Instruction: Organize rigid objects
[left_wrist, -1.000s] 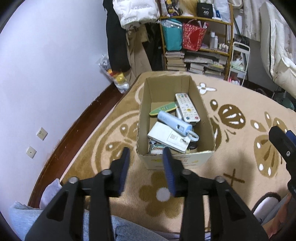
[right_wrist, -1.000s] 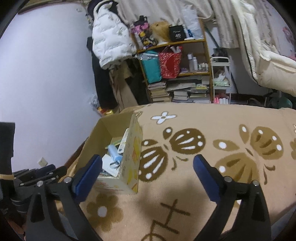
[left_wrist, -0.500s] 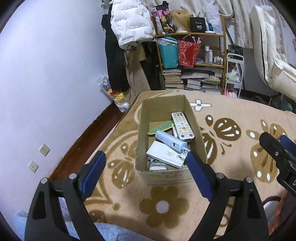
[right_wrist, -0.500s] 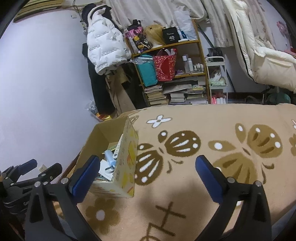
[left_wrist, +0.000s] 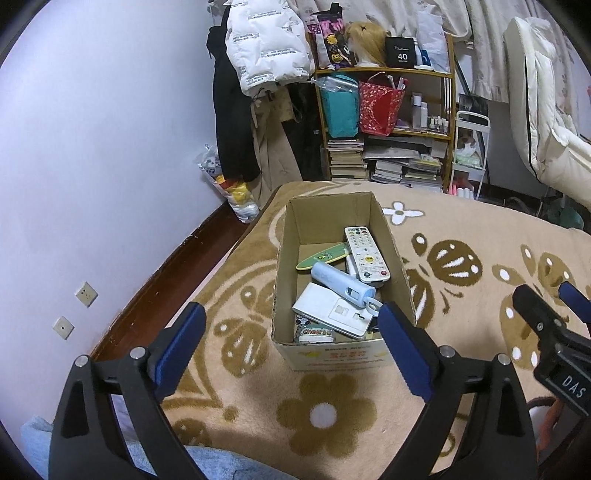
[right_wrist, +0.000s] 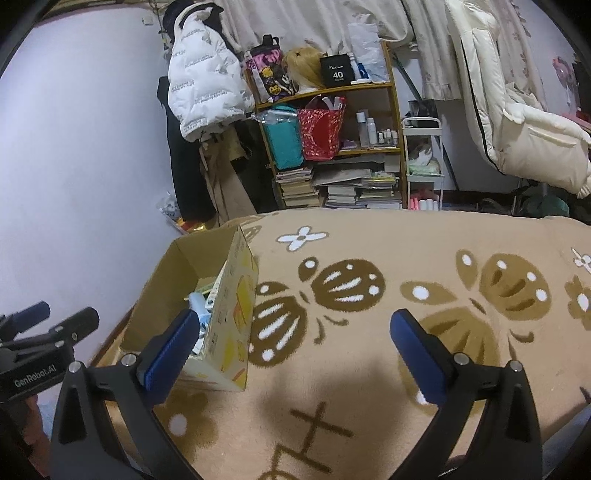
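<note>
Left tool (left_wrist: 291, 345) spread wide, blue pads far apart, gripping nothing, hovering above the blanket (left_wrist: 461, 236) (tan, with brown butterflies and flowers). Straight ahead of it and just beyond the fingertips, an open cardboard box (left_wrist: 286, 254) standing on that blanket. Inside the box, from far end to near: a white remote control (left_wrist: 366, 254) with coloured buttons leaning along the right wall, a small green toy skateboard (left_wrist: 323, 255) to its left, a light blue bottle (left_wrist: 341, 283) lying across the middle, a flat white device (left_wrist: 330, 310) under the bottle's near end, and a small printed tin (left_wrist: 314, 333) against the near wall. At the right edge of the left wrist view, part of the right tool's black body.

Right tool (right_wrist: 295, 349) likewise fully open and empty, above bare blanket (right_wrist: 406, 251). Same box (right_wrist: 236, 306) to the left of it, partly behind its left pad (right_wrist: 170, 349), yellow printed side facing the camera. Bottle tip (right_wrist: 196, 302) just showing over the rim; other contents mostly hidden from here.

Beyond both tools, past the blanket's far edge, a wooden shelf (left_wrist: 424, 110) with stacked books, a teal bag (left_wrist: 340, 110) and a red bag (left_wrist: 378, 109). Left of the shelf, a white puffer jacket (left_wrist: 266, 44) hanging against the wall.
</note>
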